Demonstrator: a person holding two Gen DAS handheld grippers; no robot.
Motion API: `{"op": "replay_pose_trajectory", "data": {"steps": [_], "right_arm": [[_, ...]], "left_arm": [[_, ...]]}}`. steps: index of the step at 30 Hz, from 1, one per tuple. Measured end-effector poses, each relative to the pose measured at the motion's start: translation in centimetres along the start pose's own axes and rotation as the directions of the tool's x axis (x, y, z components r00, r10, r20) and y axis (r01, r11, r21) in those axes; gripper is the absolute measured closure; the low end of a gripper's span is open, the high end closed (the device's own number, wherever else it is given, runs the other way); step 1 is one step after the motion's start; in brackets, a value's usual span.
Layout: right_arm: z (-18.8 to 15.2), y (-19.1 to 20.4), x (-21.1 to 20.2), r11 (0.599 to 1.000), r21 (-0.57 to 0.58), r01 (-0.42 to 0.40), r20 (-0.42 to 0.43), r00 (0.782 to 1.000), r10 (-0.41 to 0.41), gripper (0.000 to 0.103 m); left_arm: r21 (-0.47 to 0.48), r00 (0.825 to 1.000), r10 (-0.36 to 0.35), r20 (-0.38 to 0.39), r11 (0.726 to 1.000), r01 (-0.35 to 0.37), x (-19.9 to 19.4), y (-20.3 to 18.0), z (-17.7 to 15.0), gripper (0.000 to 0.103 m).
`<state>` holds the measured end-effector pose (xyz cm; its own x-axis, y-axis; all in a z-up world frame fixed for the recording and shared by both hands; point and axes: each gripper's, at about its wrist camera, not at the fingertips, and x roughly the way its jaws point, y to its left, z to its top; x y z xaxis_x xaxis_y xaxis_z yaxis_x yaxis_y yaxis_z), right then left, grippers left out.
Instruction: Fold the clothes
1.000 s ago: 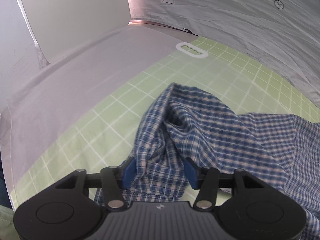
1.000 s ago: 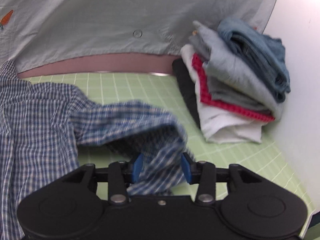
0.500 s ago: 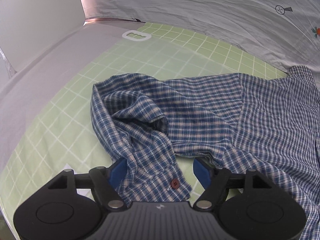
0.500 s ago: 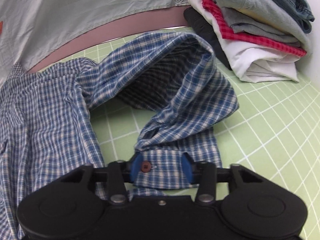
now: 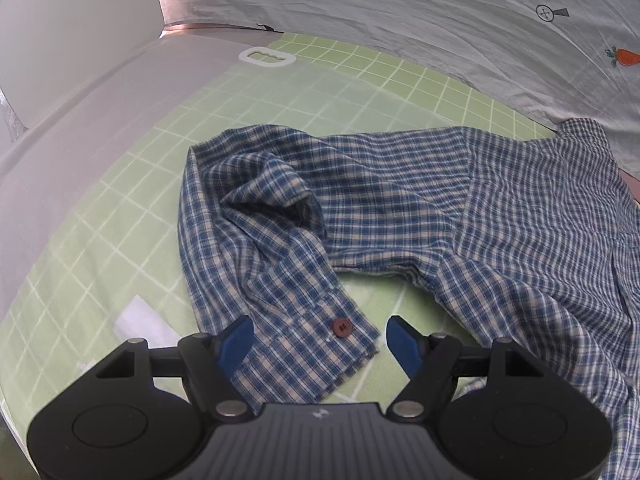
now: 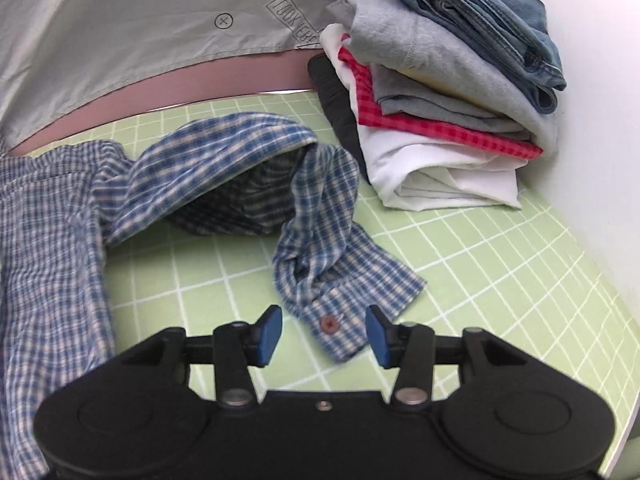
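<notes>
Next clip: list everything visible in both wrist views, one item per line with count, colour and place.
plaid shirt: one, blue and white, spread on the mat, both cuffs lying free.
cuff buttons: two, dark red, one per cuff.
grid mat: one, light green.
folded stack: one pile, denim, grey, red, white, black, right rear corner.
printed sheet: one, pale grey, behind.
white ring: one, far left.
left gripper: black, blue fingers, open.
right gripper: same, just opened around its cuff.

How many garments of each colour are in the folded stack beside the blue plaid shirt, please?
Blue denim garment: 1
Grey garments: at least 1, layers unclear
Red checked garment: 1
White garment: 1
Black garment: 1
Total: at least 5
</notes>
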<state>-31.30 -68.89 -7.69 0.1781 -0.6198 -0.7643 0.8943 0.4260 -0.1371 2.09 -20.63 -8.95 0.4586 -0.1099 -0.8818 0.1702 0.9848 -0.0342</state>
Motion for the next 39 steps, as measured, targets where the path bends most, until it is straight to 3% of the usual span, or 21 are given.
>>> {"op": "replay_pose_trajectory", "data": {"steps": [4, 8, 11, 14, 16, 17, 18, 19, 21, 24, 27, 32, 35, 37, 39], "right_arm": [[-3.3, 1.9, -3.2, 0.995, 0.018, -0.101, 0.014, 0.995, 0.101, 0.048], [-5.7, 3.5, -5.6, 0.987, -0.015, -0.161, 0.028, 0.986, 0.162, 0.028], [-6.9, 3.8, -5.6, 0.986, -0.022, -0.165, -0.011, 0.986, 0.165, 0.027], [-7.4, 2.8, -5.1, 0.977, 0.051, -0.206, -0.052, 0.977, 0.209, 0.027], [-7.5, 2.1, -5.0, 0.965, 0.099, -0.242, -0.072, 0.966, 0.250, 0.033], [-7.6, 1.8, -5.0, 0.958, 0.119, -0.260, -0.080, 0.960, 0.270, 0.048], [-7.6, 1.6, -5.1, 0.953, 0.126, -0.275, -0.085, 0.954, 0.287, 0.071], [-7.7, 1.4, -5.3, 0.950, 0.120, -0.289, -0.088, 0.950, 0.300, 0.079], [-7.9, 1.2, -5.9, 0.945, 0.101, -0.311, -0.089, 0.943, 0.320, 0.096], [-7.9, 0.9, -7.5, 0.948, 0.033, -0.318, -0.062, 0.946, 0.320, 0.100], [-7.9, -0.1, -9.9, 0.942, 0.022, -0.334, -0.030, 0.942, 0.334, 0.100], [-7.5, -2.7, -15.4, 0.927, 0.042, -0.372, 0.040, 0.928, 0.371, 0.100], [-7.5, -4.2, -17.5, 0.903, 0.117, -0.414, 0.060, 0.910, 0.409, 0.100], [-8.3, -4.2, -16.5, 0.916, 0.130, -0.380, 0.001, 0.924, 0.383, 0.097], [-9.5, -3.3, -14.4, 0.954, 0.101, -0.282, -0.089, 0.953, 0.291, 0.080]], "left_arm": [[0.035, 0.999, -0.034, -0.002, 0.999, 0.034, -1.2, -0.7, -1.8, 0.029], [0.063, 0.993, -0.110, -0.042, 0.992, 0.112, -2.0, -1.2, -3.9, 0.027], [0.085, 0.983, -0.160, -0.091, 0.982, 0.168, -2.0, -1.7, -5.5, 0.027], [0.095, 0.970, -0.204, -0.132, 0.971, 0.217, -1.8, -2.4, -6.9, 0.027], [0.082, 0.963, -0.232, -0.137, 0.966, 0.244, -1.6, -2.7, -7.7, 0.027], [0.074, 0.960, -0.242, -0.139, 0.964, 0.254, -1.5, -2.8, -8.0, 0.031], [0.069, 0.959, -0.246, -0.137, 0.964, 0.257, -1.4, -2.9, -8.3, 0.042], [0.069, 0.960, -0.246, -0.132, 0.964, 0.257, -1.4, -3.0, -8.4, 0.049], [0.070, 0.963, -0.243, -0.118, 0.965, 0.252, -1.7, -2.9, -8.7, 0.086], [0.072, 0.966, -0.241, -0.096, 0.966, 0.249, -2.3, -2.8, -9.2, 0.098], [0.071, 0.966, -0.253, -0.057, 0.964, 0.256, -4.8, -1.8, -9.4, 0.099], [-0.058, 0.948, -0.314, 0.052, 0.947, 0.316, -11.7, 3.0, -8.5, 0.099], [-0.075, 0.965, -0.253, 0.067, 0.963, 0.258, -12.5, 4.6, -8.4, 0.097], [-0.036, 0.987, -0.160, 0.004, 0.986, 0.160, -10.5, 4.6, -9.4, 0.093], [-0.010, 0.995, -0.082, -0.061, 0.997, 0.082, -8.6, 4.6, -10.3, 0.091]]}}
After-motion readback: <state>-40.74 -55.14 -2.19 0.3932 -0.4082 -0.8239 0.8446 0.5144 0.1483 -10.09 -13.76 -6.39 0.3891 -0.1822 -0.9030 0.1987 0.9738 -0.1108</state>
